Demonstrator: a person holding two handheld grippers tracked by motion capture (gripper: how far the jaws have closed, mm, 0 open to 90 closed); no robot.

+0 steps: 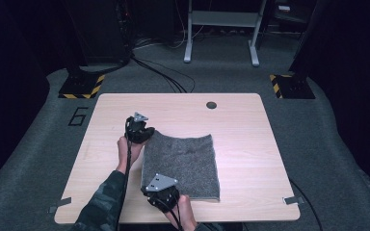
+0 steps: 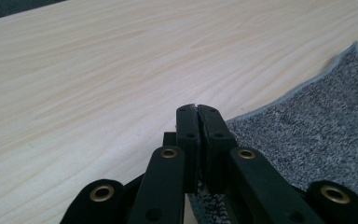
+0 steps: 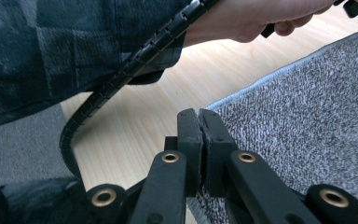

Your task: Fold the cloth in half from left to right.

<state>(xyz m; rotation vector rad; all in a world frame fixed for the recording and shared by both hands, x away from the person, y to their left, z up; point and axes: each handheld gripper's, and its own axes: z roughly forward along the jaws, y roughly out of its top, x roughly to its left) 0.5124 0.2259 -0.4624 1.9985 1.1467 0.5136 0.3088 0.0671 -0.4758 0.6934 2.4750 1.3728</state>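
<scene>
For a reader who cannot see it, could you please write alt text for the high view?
A person at a wooden table pinches the left edge of a grey cloth with two black grippers, the left gripper at its far corner and the right gripper at its near corner. Both are shut on the cloth.

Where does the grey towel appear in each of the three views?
High view: grey towel lies at the middle of the table, right of both grippers.
Left gripper view: right side, its edge between the shut jaws.
Right gripper view: right half, its edge between the shut jaws.
Shared landmark: the light wooden table.
</scene>
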